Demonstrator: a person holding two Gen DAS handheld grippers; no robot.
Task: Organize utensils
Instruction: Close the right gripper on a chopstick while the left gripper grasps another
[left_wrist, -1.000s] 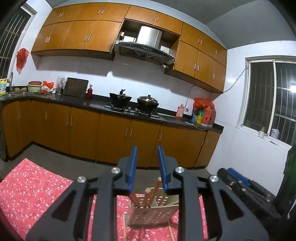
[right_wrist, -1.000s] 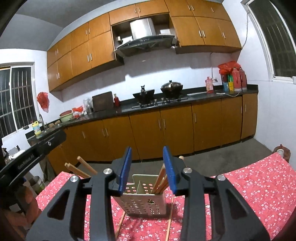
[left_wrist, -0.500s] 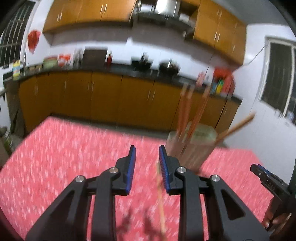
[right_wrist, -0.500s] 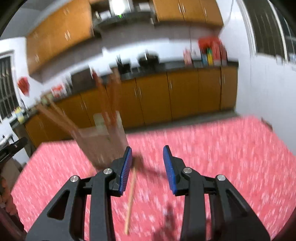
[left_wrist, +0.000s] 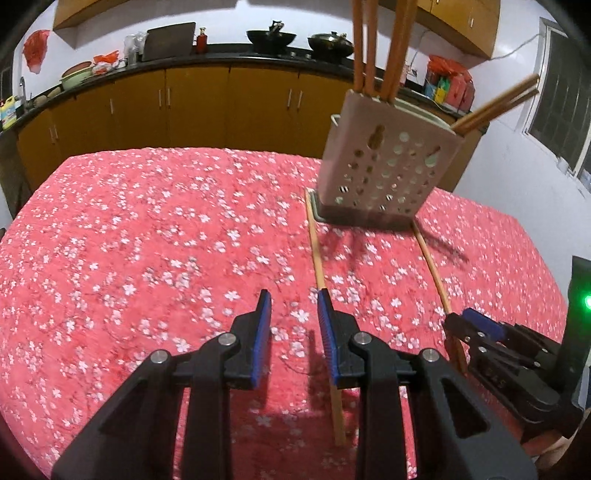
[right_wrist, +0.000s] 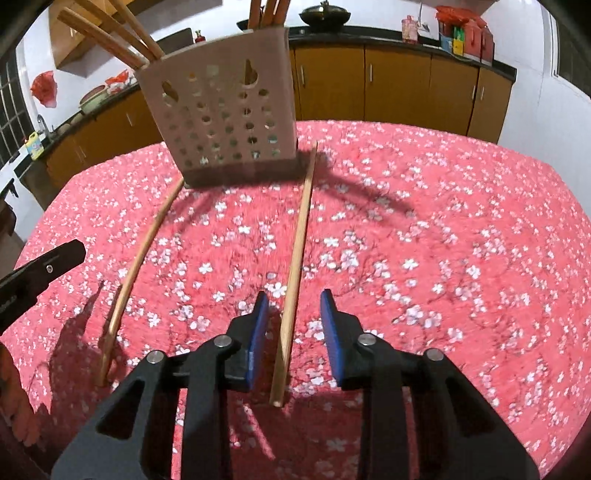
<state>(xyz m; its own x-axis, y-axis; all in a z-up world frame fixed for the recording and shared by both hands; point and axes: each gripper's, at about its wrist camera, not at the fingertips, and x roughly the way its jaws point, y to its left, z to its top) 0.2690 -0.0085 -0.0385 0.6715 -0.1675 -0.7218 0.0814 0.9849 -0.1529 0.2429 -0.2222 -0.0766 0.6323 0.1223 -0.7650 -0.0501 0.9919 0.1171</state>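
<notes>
Both claws are spread wide with nothing in them. The left gripper (left_wrist: 294, 306) has matte black arms with ribbed blue pads, hanging over a red cloth (left_wrist: 147, 240) printed with little white blossoms. A thin, round wooden chopstick (left_wrist: 322, 291) lies on the cloth and passes right under its right-hand pad, not between the pads. The right gripper (right_wrist: 291, 308) is the same build, and its near chopstick (right_wrist: 295, 266) lies in the gap between its open pads, closer to the left one. A second chopstick (right_wrist: 142, 251) lies on the cloth well off to the left.

Farther back, both sticks run up to the base of a boxy, pale plastic utensil holder (right_wrist: 221, 122) punched with round holes, with more chopsticks (right_wrist: 110, 27) poking out the top. Behind the table are brown cabinets (right_wrist: 399, 88) under a dark counter.
</notes>
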